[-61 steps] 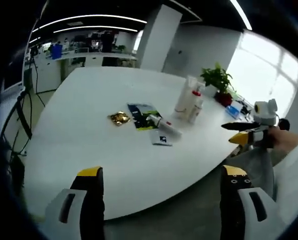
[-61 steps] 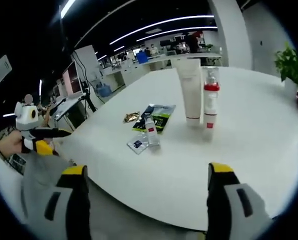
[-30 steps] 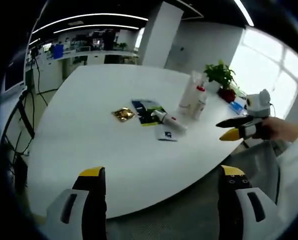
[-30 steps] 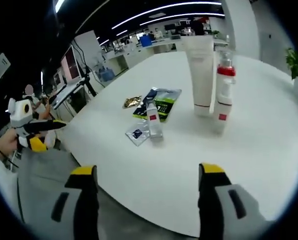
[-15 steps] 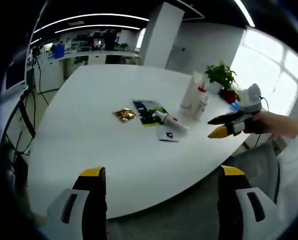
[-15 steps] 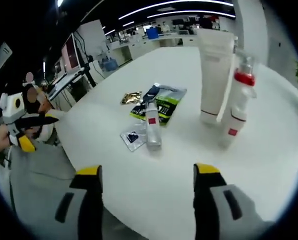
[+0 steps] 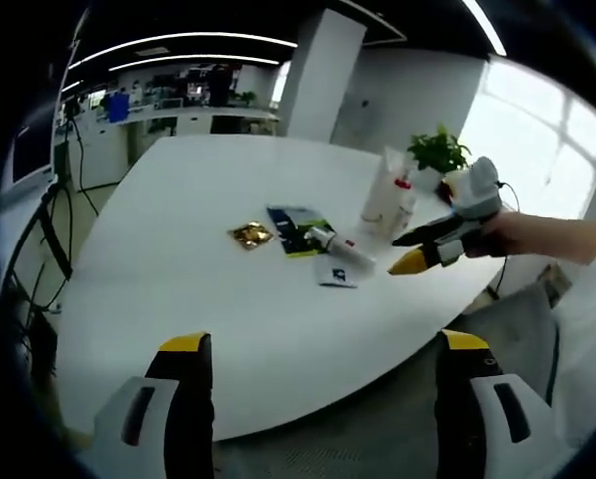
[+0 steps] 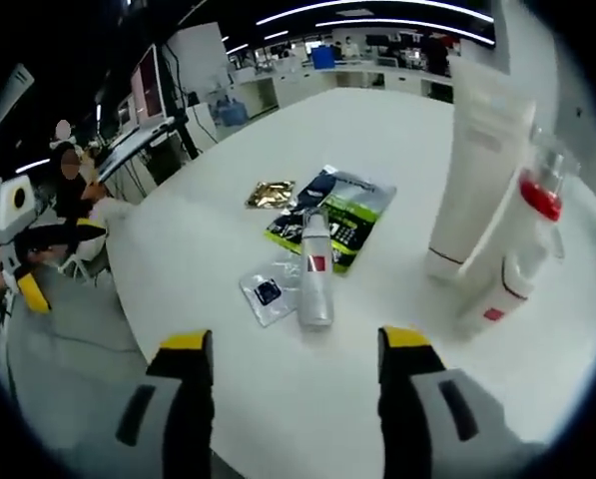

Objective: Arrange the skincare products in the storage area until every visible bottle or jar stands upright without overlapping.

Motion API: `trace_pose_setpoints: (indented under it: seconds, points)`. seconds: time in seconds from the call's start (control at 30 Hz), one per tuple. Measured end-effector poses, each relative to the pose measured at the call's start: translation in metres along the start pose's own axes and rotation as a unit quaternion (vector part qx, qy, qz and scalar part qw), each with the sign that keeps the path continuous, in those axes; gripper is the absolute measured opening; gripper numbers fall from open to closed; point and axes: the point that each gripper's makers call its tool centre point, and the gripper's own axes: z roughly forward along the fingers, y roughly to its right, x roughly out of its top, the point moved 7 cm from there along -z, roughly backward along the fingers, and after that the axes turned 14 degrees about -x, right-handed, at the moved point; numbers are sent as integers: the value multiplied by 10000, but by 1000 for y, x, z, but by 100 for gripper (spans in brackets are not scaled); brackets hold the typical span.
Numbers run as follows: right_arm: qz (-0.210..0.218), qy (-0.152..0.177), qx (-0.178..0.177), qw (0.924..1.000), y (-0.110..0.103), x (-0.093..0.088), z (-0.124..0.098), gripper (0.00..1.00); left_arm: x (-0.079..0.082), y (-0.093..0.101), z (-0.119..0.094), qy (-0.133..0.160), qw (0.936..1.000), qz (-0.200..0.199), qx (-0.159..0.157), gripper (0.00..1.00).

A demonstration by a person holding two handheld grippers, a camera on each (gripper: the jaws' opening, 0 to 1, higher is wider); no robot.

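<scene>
White bottle [image 8: 315,271] with an unreadable red label lies flat; both tongs [image 8: 296,344] [image 7: 325,349] gape, empty.

My right gripper [image 8: 296,344] over white table [image 8: 228,249], jaws apart, nothing between. Small bottle [image 8: 315,269] lying flat ahead, red label up, just beside clear sachet [image 8: 266,290]. Green-black pouch [image 8: 333,213] and gold packet [image 8: 270,194] beyond. White tube [image 8: 477,170] upright; red-collared pump bottle [image 8: 522,249] leaning beside it. Left gripper [image 8: 33,264] at far left.
</scene>
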Motion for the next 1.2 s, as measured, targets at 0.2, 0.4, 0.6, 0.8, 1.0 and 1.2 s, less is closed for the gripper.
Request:
trace_pose_setpoints:
  seconds: [0.2, 0.4, 0.6, 0.8, 1.0, 1.2]
  points:
    - [-175, -56, 15, 9998, -1, 8, 13, 61, 0, -1, 0, 17, 10000, 8, 42, 90]
    - [-438, -57, -48, 9990, 2, 12, 25, 54, 2, -1, -1, 103, 9999, -45, -27, 89]
    - [-661, -161, -95, 9976, 4, 17, 35, 47, 3, 0, -1, 137, 9999, 29, -59, 86]
    - [-864, -248, -85, 9959, 4, 22, 42, 42, 4, 0, -1, 195, 9998, -5, -54, 85]
    - [-1029, -371, -64, 9940, 2, 29, 53, 40, 4, -1, -2, 225, 9997, -8, -58, 83]
    - [-1049, -451, -52, 9934, -1, 33, 63, 38, 4, -1, -2, 207, 9998, 0, -71, 82]
